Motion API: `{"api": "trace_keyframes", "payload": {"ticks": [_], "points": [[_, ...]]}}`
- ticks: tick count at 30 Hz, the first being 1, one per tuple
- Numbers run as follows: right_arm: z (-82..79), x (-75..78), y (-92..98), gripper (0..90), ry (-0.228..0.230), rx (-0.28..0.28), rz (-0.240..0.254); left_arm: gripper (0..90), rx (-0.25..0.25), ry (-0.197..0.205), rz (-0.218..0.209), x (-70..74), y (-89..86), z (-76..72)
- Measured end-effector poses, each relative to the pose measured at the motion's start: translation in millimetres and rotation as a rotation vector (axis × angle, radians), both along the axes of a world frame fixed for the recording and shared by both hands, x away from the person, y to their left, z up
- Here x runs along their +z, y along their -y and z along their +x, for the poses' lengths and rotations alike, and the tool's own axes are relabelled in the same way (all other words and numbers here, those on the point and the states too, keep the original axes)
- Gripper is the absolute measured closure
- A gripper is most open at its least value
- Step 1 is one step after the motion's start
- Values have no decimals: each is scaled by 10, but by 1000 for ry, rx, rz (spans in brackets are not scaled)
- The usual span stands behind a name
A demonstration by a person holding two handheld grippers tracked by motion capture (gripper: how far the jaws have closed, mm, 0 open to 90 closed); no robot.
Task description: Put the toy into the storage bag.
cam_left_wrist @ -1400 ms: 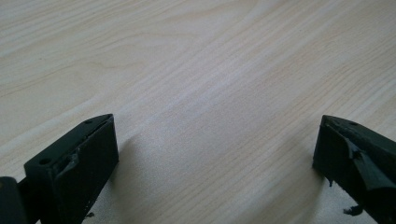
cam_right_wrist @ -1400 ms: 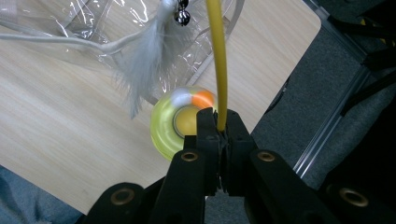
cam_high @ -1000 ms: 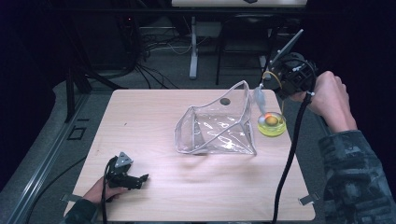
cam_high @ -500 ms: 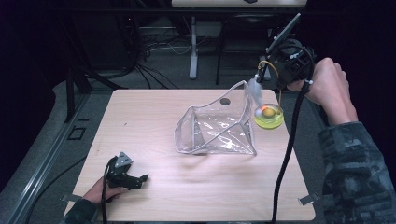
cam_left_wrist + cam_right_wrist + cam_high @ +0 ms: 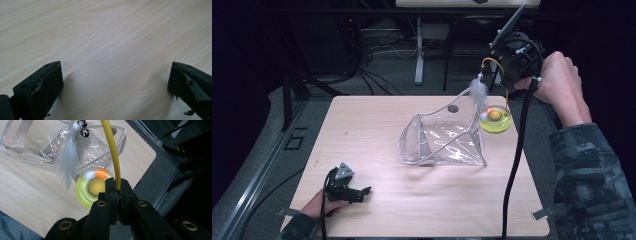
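Right tongs [image 5: 117, 188] clenched on yellow wand [image 5: 111, 150], feather [image 5: 478, 92] dangling over clear bag [image 5: 443, 136]. Left tongs [image 5: 115, 80] released wide, resting empty on table [image 5: 362, 130].

1. Right gripper [image 5: 119, 188]: matte black jaws, squared at the tips, carried on black linkage arms fitted with brass-coloured round bushings at the pivots.
2. Right gripper body, seen in the high view: bulky black housing with small white dots on it; a flat dark plate rises from its top.
3. A thick black cable [image 5: 514, 165] trails from the right gripper.
4. Right sleeve [image 5: 594, 185]: camouflage pattern in grey-green and dark patches.
5. Left gripper [image 5: 357, 192]: compact black body topped by a grey three-cornered plate; a thin black cable trails from it.
6. Left gripper pads [image 5: 43, 87]: black, blocky, surfaces chipped and frayed at the edges; one small hole in the top face.
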State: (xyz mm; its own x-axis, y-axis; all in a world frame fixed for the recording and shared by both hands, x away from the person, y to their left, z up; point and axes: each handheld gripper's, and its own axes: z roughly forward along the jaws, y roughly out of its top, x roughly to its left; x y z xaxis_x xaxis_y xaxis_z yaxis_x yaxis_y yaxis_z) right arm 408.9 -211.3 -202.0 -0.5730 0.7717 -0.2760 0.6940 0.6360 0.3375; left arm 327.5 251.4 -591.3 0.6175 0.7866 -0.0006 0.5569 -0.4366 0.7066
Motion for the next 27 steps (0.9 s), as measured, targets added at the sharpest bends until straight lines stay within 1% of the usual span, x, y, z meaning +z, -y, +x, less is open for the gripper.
{"api": "trace_keyframes", "payload": {"ticks": [4, 6, 7, 9, 10, 11, 12, 13, 14, 15, 16, 18, 21, 24, 25, 27], "points": [[2, 32, -48, 877, 10, 8, 8, 0, 0, 0, 0, 0, 0, 0], [7, 55, -68, 877, 10, 14, 3, 0, 0, 0, 0, 0, 0, 0], [8, 57, -77, 877, 20, 15, 13, 0, 0, 0, 0, 0, 0, 0], [11, 85, -99, 877, 19, 19, 9, 0, 0, 0, 0, 0, 0, 0], [11, 86, -113, 877, 29, 21, 17, 0, 0, 0, 0, 0, 0, 0], [11, 86, -113, 877, 29, 21, 17, 0, 0, 0, 0, 0, 0, 0], [10, 115, -142, 877, 30, 25, 5, 0, 0, 0, 0, 0, 0, 0], [10, 115, -142, 877, 30, 25, 5, 0, 0, 0, 0, 0, 0, 0], [9, 125, -171, 877, 42, 28, 9, 0, 0, 0, 0, 0, 0, 0], [12, 145, -179, 877, 36, 35, 2, 0, 0, 0, 0, 0, 0, 0], [13, 150, -190, 877, 47, 36, 9, 0, 0, 0, 0, 0, 0, 0], [19, 177, -219, 877, 47, 36, 7, 0, 0, 0, 0, 0, 0, 0], [27, 188, -264, 877, 60, 41, 17, 0, 0, 0, 0, 0, 0, 0], [36, 205, -298, 877, 59, 50, 10, 0, 0, 0, 0, 0, 0, 0], [45, 206, -336, 877, 65, 56, 18, 0, 0, 0, 0, 0, 0, 0], [56, 202, -378, 877, 65, 63, 18, 0, 0, 0, 0, 0, 0, 0]]}}
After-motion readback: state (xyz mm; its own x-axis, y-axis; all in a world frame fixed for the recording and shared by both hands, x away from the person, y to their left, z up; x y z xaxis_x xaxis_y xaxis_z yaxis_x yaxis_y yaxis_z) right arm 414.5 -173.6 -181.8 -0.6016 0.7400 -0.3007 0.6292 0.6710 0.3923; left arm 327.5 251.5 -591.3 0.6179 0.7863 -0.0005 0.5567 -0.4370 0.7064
